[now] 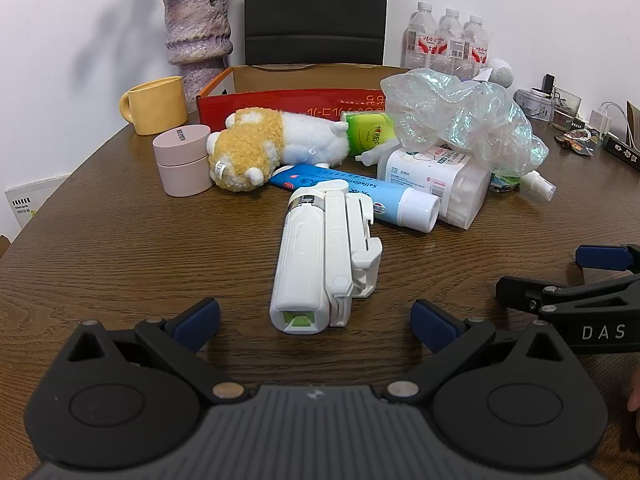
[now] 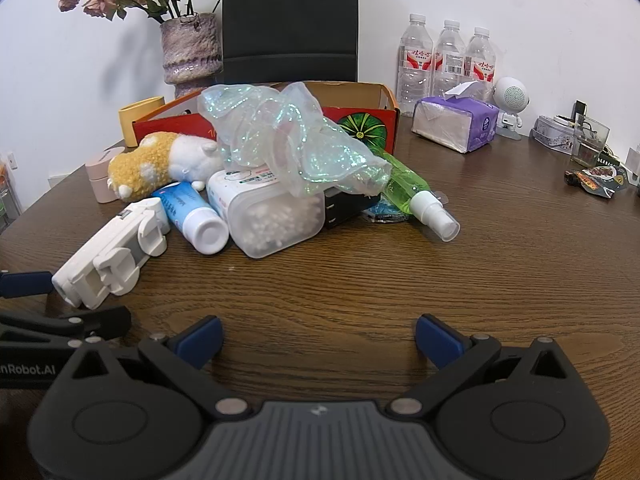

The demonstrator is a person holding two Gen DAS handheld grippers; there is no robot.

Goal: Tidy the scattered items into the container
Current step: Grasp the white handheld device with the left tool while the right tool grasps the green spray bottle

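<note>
Both grippers hover low over the wooden table [image 2: 500, 264], each with its blue-padded fingers spread wide and holding nothing. The left gripper [image 1: 316, 322] points at a white folded gadget [image 1: 320, 256] lying flat just ahead of its fingertips, a green button showing at its near end. The right gripper [image 2: 318, 340] faces bare tabletop; its arm shows in the left view with the letters "DAS", and the left one's arm in the right view reads "nRobot.AI". Behind the gadget the clutter sits heaped in front of the red box [image 1: 280, 104], whose side carries orange writing too broken to read and, at its right end, a green-and-black round picture. A blue tube [image 1: 360, 196] with a white cap lies on its side touching the gadget's far end; its print looks like "Sulfadiazine", though I cannot be sure. Beside it a clear tub [image 2: 272, 216] of cotton swabs bears a white label in small unreadable type, and a crumpled iridescent bag [image 2: 288, 140] lies across its top. A plush toy [image 1: 264, 148] lies on its side against two stacked pink pots [image 1: 184, 160], the upper one with tiny dark lettering. A green spray bottle [image 2: 416, 196] lies tipped at the heap's right. Further back stand a yellow mug [image 1: 156, 104], a vase [image 1: 198, 32], three red-labelled water bottles [image 2: 446, 60] and a purple tissue pack [image 2: 456, 120].
</note>
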